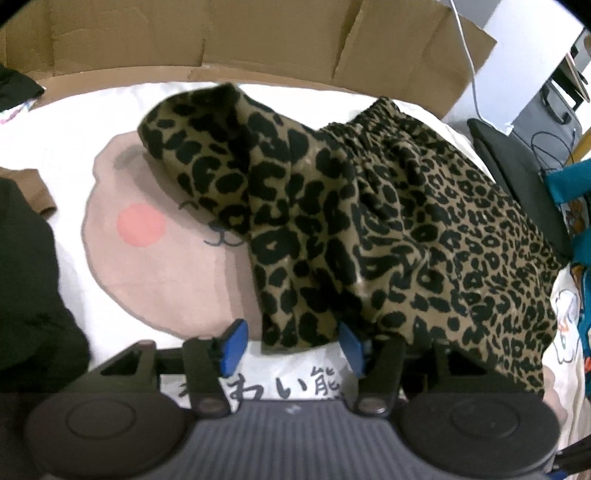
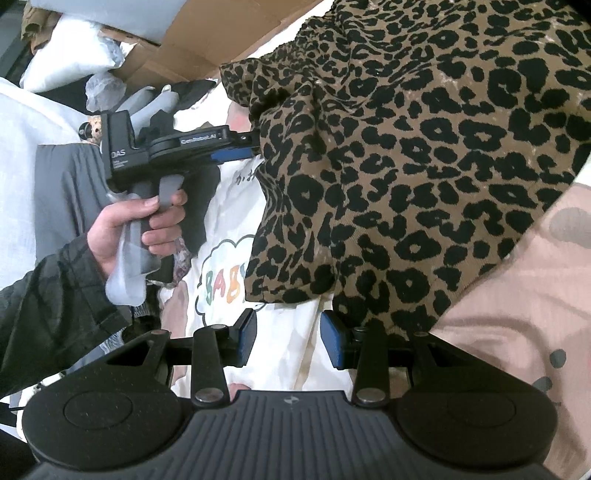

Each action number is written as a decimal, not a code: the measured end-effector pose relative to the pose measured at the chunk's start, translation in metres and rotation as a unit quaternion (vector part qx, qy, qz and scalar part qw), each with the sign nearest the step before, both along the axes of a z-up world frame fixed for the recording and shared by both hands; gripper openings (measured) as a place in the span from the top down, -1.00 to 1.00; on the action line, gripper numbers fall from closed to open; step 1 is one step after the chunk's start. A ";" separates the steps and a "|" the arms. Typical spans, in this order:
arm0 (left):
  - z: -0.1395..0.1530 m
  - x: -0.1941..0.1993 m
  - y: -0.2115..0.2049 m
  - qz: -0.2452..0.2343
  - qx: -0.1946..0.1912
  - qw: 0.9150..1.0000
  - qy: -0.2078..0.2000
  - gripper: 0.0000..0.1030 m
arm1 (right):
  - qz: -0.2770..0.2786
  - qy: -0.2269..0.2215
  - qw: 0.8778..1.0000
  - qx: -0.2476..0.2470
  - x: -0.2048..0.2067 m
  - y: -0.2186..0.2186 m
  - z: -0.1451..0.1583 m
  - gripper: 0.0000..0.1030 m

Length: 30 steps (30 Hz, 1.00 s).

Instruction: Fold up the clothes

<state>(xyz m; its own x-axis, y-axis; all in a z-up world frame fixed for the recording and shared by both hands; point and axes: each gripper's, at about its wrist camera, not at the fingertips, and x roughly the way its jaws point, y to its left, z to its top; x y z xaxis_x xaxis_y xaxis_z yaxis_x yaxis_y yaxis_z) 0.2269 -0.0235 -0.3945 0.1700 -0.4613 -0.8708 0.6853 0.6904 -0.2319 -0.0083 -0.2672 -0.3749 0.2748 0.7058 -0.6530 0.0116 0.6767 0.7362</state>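
Slippage is threatening you: both the left hand-held gripper (image 1: 291,345) and right hand-held gripper (image 2: 289,339) are gaping open beside the leopard-print garment (image 1: 369,229), holding nothing.

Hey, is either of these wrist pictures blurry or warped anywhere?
Left wrist view: the leopard-print garment is smeared soft, mostly its raised fold, and the cardboard wall bows from fisheye distortion. Right wrist view: sharper; the print is crisp, corners vignette to black.
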 end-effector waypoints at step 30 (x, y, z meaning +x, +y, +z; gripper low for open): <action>0.120 -0.023 0.087 0.015 0.018 0.999 0.026 0.88 | 0.013 -0.010 1.000 0.016 -0.002 0.008 0.006 0.14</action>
<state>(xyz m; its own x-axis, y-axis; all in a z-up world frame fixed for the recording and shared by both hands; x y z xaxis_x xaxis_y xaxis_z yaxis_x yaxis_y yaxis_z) 0.2042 0.0635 -0.2742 0.1370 -0.4243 -0.8951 0.6509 0.7197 -0.2415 -0.0102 -0.2593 -0.3690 0.2694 0.7331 -0.6245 -0.0209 0.6528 0.7572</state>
